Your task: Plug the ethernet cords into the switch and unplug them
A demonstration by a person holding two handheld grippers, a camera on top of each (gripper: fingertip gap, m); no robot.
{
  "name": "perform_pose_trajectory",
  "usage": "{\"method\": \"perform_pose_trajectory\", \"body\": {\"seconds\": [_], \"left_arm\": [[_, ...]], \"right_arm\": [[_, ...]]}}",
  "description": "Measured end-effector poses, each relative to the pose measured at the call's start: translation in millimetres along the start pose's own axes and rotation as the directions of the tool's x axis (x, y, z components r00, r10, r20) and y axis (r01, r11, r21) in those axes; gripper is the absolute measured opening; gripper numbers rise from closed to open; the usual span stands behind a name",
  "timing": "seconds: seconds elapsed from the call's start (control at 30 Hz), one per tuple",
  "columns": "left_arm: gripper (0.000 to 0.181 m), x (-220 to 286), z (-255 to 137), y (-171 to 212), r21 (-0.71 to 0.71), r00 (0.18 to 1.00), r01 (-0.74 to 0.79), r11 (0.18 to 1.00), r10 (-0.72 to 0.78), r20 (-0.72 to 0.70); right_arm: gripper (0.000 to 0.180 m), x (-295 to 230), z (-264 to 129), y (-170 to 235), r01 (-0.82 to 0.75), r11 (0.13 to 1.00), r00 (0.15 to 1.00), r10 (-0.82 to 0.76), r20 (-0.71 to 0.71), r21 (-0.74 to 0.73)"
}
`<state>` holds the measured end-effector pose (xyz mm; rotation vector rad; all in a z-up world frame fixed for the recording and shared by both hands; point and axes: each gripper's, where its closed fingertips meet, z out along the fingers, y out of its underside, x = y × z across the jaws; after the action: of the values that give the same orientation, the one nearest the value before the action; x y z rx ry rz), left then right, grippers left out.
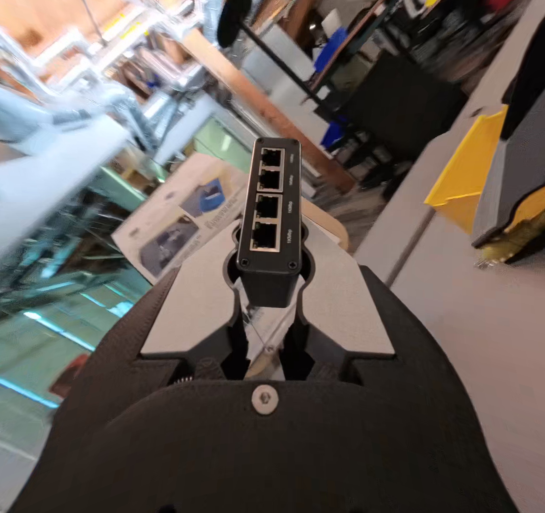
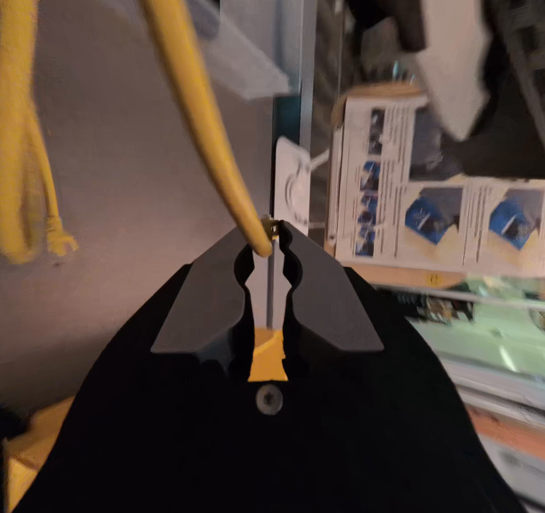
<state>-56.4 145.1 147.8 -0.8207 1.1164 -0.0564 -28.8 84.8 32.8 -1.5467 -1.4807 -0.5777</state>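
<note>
My left gripper (image 1: pixel 269 251) is clamped on the black ethernet switch (image 1: pixel 269 204), which stands up toward twelve o'clock with its four empty ports facing me, I'd say so a plug can go straight in. My right gripper (image 2: pixel 272 233) is pinched at the tips on the plug end of a yellow ethernet cord (image 2: pixel 188 86), whose length trails off to eleven o'clock. A second yellow plug (image 2: pixel 59 233) hangs loose at nine o'clock.
</note>
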Motion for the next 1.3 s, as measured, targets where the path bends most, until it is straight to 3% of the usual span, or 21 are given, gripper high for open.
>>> {"method": "perform_pose_trajectory", "body": {"seconds": [0.07,0.17,0.33,0.47,0.63,0.8,0.93,1.03,1.2,1.3], "left_arm": [[0.033,-8,-3,22,-0.078,1.000,-0.013,0.997,0.012,-0.012],[0.033,-17,-6,52,-0.217,0.995,-0.101,0.971,0.104,-0.001],[0.033,-20,-14,48,-0.241,0.998,0.016,0.970,-0.032,-0.062],[0.034,-24,-24,45,-0.265,0.995,0.038,0.963,-0.060,-0.076],[0.033,-14,-23,36,-0.238,0.989,0.056,0.970,-0.087,-0.123],[0.033,12,-13,32,-0.269,0.980,0.015,0.963,-0.068,-0.187],[0.033,41,-2,28,-0.298,0.964,0.017,0.954,-0.095,-0.247],[0.034,62,7,29,-0.321,0.958,-0.016,0.947,-0.078,-0.277],[0.034,84,16,36,-0.348,0.949,-0.029,0.937,-0.083,-0.303],[0.033,87,19,38,-0.352,0.948,-0.027,0.936,-0.088,-0.304]], "right_arm": [[0.013,7,-15,-16,-0.104,0.987,0.994,0.102,0.027,0.123],[0.014,21,-22,3,-0.140,0.984,0.990,0.143,-0.018,0.114],[0.015,42,-40,63,-0.279,0.956,0.956,0.267,-0.122,-0.092],[0.016,75,-99,99,-0.522,0.850,0.832,0.493,-0.254,-0.061],[0.016,105,-176,175,-0.593,0.761,0.780,0.464,-0.419,-0.262],[0.016,110,-228,225,-0.678,0.655,0.716,0.483,-0.505,-0.334],[0.016,87,-227,265,-0.675,0.557,0.734,0.438,-0.518,-0.485],[0.016,57,-206,286,-0.617,0.506,0.787,0.406,-0.465,-0.602],[0.014,-39,-144,284,-0.483,0.501,0.853,0.456,-0.256,-0.718],[0.012,-88,-123,284,-0.465,0.495,0.843,0.501,-0.196,-0.734]]}}
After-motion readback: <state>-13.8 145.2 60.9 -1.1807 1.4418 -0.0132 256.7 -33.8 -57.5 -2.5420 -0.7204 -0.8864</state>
